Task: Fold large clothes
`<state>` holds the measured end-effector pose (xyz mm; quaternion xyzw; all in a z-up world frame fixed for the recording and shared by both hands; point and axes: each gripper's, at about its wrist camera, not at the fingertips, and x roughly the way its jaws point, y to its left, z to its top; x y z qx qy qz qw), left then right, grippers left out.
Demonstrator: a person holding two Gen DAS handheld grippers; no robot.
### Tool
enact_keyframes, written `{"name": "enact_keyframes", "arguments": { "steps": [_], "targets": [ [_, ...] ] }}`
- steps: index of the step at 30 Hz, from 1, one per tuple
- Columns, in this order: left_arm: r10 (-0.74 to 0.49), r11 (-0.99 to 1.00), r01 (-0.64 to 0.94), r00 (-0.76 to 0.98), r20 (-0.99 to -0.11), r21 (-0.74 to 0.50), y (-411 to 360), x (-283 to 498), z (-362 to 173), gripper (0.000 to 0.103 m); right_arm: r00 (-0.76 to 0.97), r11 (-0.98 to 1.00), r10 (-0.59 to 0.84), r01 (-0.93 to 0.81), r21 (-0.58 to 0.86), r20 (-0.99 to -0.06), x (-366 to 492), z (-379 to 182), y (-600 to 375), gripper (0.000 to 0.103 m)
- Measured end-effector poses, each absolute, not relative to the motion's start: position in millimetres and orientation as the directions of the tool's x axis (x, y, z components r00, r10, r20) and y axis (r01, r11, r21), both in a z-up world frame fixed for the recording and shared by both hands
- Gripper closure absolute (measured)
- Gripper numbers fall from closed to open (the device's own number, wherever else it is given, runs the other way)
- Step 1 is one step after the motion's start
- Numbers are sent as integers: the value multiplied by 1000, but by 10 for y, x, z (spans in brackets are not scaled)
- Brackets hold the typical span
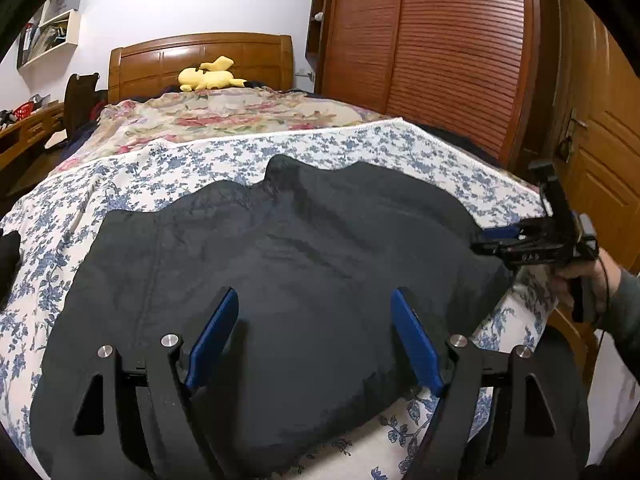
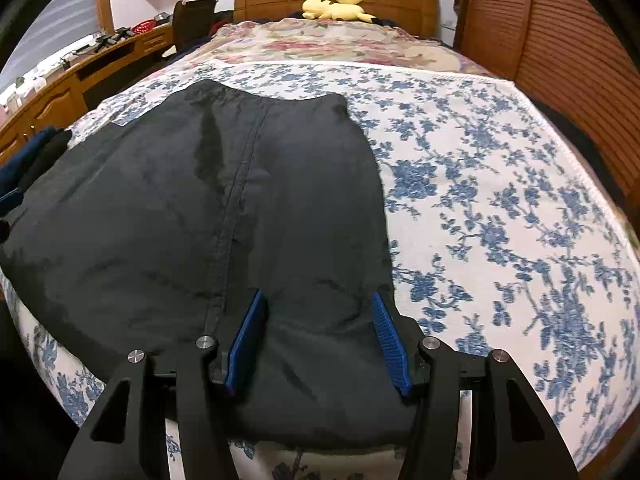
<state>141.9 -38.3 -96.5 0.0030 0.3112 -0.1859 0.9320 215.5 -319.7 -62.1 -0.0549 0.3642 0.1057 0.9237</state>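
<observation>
At the far left of the left wrist view a wall shelf (image 1: 52, 28) hangs above a wooden desk (image 1: 28, 128), and a dark chair back (image 1: 80, 96) stands between desk and bed. A small dark bundle (image 1: 8, 252) lies at the left edge of the blue-flowered sheet (image 1: 200, 152). The black garment (image 1: 280, 272) is spread across the near end of the bed on that sheet, a seam running lengthwise through it. The left gripper (image 1: 314, 336) hangs just above the cloth with its blue pads (image 1: 212, 336) standing wide apart and nothing pinched between them. Behind, a rose-patterned quilt (image 1: 224, 114) covers the bed's far half, with a yellow plush toy (image 1: 210, 76) against the headboard (image 1: 200, 60). Further right a slatted wardrobe (image 1: 440, 48) stands close beside the bed. The right gripper (image 2: 316, 340), seen in its own view, is parted over the garment's near right corner; whether the pads touch the cloth cannot be told
</observation>
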Motion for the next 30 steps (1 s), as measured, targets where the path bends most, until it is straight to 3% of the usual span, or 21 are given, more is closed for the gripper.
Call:
{"name": "enact_keyframes", "arguments": {
  "steps": [8,15,21,30],
  "targets": [
    [-336,931,351,721,-606,-99,-390,1430,-1064,24,764,984,106,-173,-44,-636,1831,-459,-3374,46],
    [-322,933,352,715,-621,-78,-417,1438,-1129,24,743,986,127,-166,2,-657,1782,-504,-3475,42],
    [-323,931,356,707,-629,-79,-419,1442,-1173,24,718,989,124,-144,28,-685,1855,-578,-3539,27],
    [-319,931,358,701,-637,-72,-431,1456,-1203,24,665,985,173,-128,118,-726,1982,-651,-3573,24]
  ]
}}
